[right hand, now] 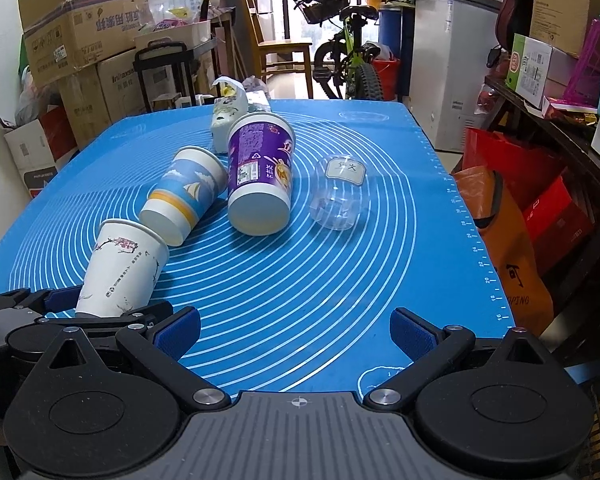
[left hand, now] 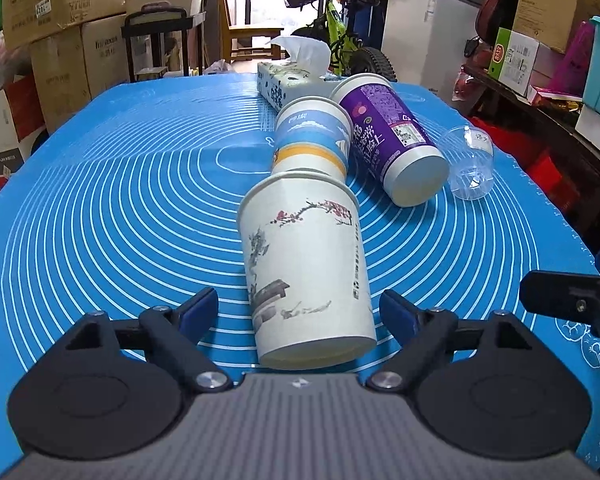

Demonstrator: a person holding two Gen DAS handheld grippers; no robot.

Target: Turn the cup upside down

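Note:
A white paper cup with a plum-blossom print (left hand: 308,276) lies on its side on the blue mat (left hand: 112,200), base toward me. My left gripper (left hand: 300,314) is open with its jaws on either side of the cup's base end, not touching. In the right wrist view the same cup (right hand: 120,272) lies at the left with the left gripper (right hand: 100,308) around it. My right gripper (right hand: 296,336) is open and empty over the mat's near edge. A blue-and-yellow cup (left hand: 312,140), a purple cup (left hand: 392,140) and a clear plastic cup (left hand: 470,164) also lie on their sides.
A tissue box (left hand: 288,80) stands at the mat's far side. Cardboard boxes (left hand: 60,40), a chair, a bicycle (left hand: 340,20) and a white cabinet stand behind the table. Shelves and red bags (right hand: 540,200) are along the right. The right gripper's finger (left hand: 572,296) shows at the right edge.

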